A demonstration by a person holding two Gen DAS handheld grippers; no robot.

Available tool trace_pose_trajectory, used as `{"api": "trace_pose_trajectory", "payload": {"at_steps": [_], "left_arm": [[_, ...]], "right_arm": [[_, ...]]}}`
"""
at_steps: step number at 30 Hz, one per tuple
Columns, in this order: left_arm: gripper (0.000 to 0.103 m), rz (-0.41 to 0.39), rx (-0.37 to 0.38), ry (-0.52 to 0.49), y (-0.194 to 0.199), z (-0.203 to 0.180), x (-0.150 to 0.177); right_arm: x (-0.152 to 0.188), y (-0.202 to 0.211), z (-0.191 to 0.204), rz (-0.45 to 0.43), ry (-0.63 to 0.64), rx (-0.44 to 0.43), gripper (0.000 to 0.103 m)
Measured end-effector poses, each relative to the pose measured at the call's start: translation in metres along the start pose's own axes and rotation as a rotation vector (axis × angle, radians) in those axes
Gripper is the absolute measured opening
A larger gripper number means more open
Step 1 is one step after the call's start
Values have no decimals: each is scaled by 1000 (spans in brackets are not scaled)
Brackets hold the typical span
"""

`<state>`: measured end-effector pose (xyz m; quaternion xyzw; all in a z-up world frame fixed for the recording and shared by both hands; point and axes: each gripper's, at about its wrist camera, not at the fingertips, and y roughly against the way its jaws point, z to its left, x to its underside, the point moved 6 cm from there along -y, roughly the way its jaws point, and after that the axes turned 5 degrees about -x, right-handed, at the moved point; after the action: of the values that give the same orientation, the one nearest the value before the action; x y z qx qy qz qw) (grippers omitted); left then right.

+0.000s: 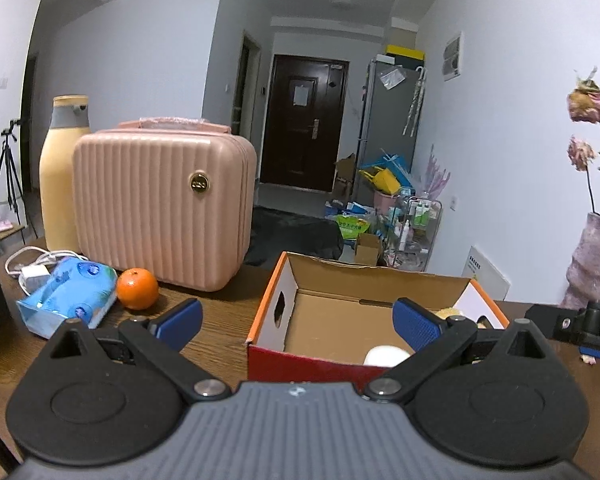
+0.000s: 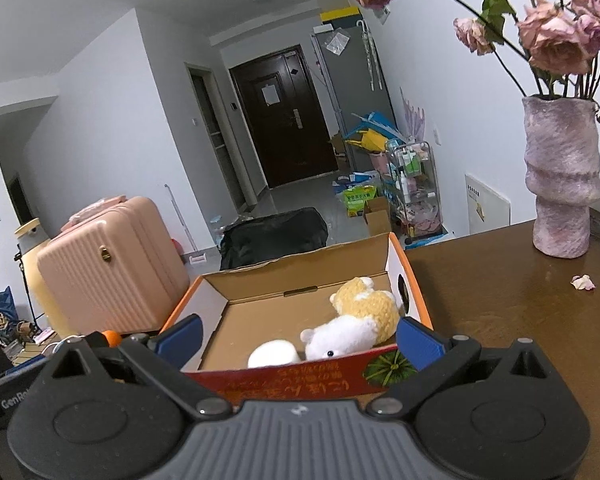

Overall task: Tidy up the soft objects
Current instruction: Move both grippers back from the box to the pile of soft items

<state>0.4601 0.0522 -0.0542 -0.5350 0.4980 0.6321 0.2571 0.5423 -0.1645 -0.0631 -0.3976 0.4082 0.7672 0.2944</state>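
Right wrist cam gives the best look into the cardboard box [image 2: 260, 320]: a yellow-and-white plush [image 2: 366, 306] lies against the box's right wall, a white plush [image 2: 340, 340] lies w/ its face at the near wall, touching the yellow one, and a white round soft thing [image 2: 274, 354] sits just left of it, also against the near wall. The left cam barely shows any of that, only the top of the white round thing [image 1: 386, 355] over the red front wall of the box [image 1: 340, 320] plus a sliver of yellow behind the right finger.

What the left cam has and the right doesn't: a blue tissue pack [image 1: 70, 296] on the tabletop [image 1: 216, 336] w/ an orange [image 1: 137, 289] touching its right end, a white charger and cable [image 1: 34, 270] behind the pack, and the pink ribbed case [image 1: 164, 204] w/ a yellow bottle [image 1: 60, 172] behind it. The right cam only catches an edge of the orange, but shows the whole pink vase [image 2: 562, 176] w/ dried roses [image 2: 552, 40] and a fallen petal [image 2: 583, 282] on the tabletop.

Left tongs [image 1: 298, 320]: fingers wide apart, nothing between them, held level, aimed at the box's left half. Right tongs [image 2: 298, 338]: also spread wide, empty, straddling the box's near wall, tilted a bit so the room leans. The right tool's body peeks into the left cam at far right.
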Motion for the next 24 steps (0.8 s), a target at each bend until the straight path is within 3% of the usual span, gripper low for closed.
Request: {"api": "trace_pose_trajectory", "payload": {"at_steps": [10,18,24], "left_arm": [[103,-17,34,-8,39,27,9],[103,-55,60,-41,79,42,17],[103,-34,84,-45,100,54,30]], "right_arm": [[22,47,25,-55,83,20,103],[42,79,46,-61,117,6,103],[60,97,57,-48,145,22,103]]}}
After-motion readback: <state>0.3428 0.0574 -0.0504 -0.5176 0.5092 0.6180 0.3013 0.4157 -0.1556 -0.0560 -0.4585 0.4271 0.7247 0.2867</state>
